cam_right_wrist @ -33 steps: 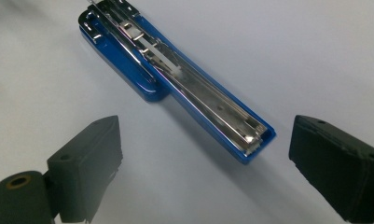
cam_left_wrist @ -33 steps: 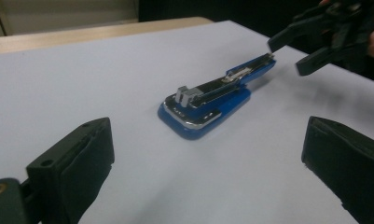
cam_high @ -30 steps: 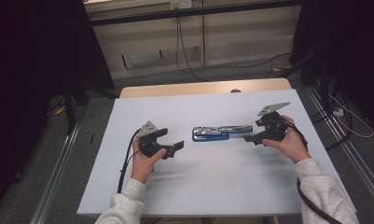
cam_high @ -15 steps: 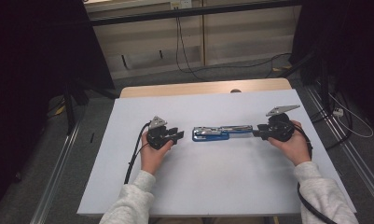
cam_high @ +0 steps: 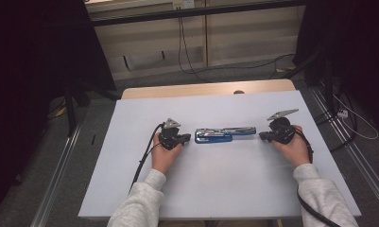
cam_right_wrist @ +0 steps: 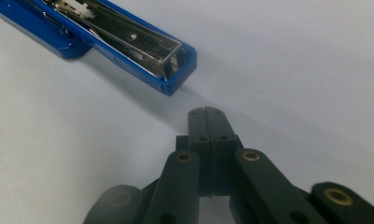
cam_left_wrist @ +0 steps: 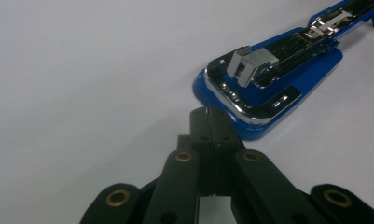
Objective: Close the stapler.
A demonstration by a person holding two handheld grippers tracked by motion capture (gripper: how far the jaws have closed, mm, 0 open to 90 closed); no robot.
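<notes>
A blue and chrome stapler (cam_high: 223,134) lies swung open flat on the white table (cam_high: 225,189), between my two grippers. My left gripper (cam_high: 187,138) sits just off its left end; its jaws have just been closing and now meet with nothing between them. In the left gripper view the closed tips (cam_left_wrist: 209,115) rest near the blue base (cam_left_wrist: 268,88). My right gripper (cam_high: 263,135) sits just off the stapler's right end, its jaws also just closed, holding nothing. In the right gripper view its tips (cam_right_wrist: 205,113) stand a little short of the stapler's open end (cam_right_wrist: 173,70).
A black cable (cam_high: 142,163) trails from the left gripper toward the table's near edge. The table's wooden far edge (cam_high: 206,90) shows behind the white top. Dark stands and cables (cam_high: 187,42) lie on the floor beyond.
Both grippers' jaws have gone from wide open to shut. The left hand has moved right and slightly down toward the stapler's left end. The right hand has stayed near the right end.
</notes>
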